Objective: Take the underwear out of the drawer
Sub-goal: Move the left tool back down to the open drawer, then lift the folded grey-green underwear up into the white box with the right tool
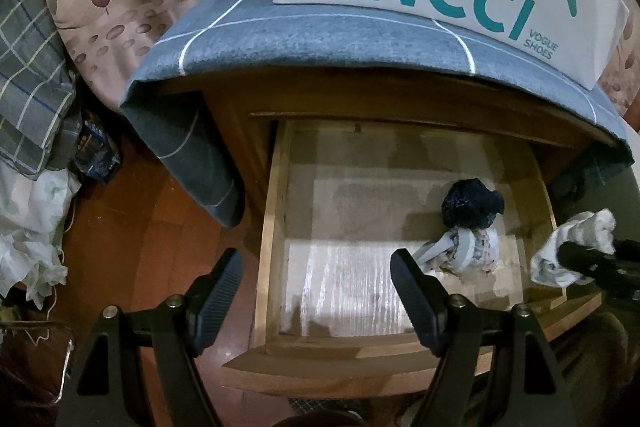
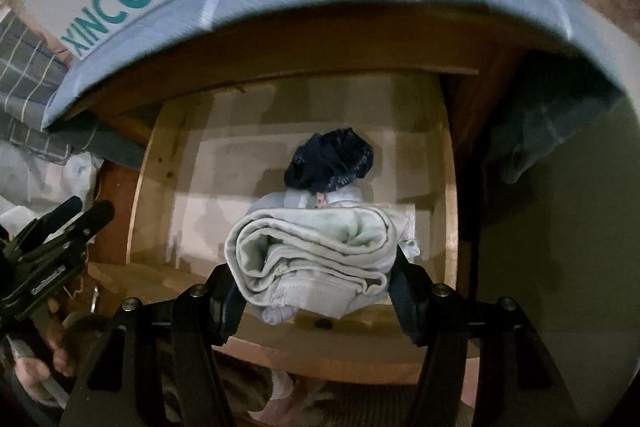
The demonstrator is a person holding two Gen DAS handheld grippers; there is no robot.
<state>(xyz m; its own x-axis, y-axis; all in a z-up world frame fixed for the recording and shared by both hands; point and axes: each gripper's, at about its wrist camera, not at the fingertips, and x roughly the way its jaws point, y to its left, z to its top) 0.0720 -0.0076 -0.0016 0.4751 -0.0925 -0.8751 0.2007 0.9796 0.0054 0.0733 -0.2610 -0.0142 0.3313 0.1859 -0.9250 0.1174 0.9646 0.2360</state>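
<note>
The right claw (image 2: 316, 275) is clamped on a folded pale underwear roll (image 2: 316, 255), held above the open wooden drawer (image 2: 138, 211). The left claw (image 1: 316, 291) hangs apart and empty over the drawer's front left corner. Farther in lie a floral bundle (image 1: 476, 251) and a dark navy bundle (image 2: 330, 163).

We see the open wooden drawer (image 1: 272, 227) holding a dark bundle (image 1: 472, 203) and, just nearer, a floral bundle (image 1: 476, 251).

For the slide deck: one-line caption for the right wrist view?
Right gripper clamps a rolled pale garment above the open wooden drawer; a dark bundle remains inside.
</note>
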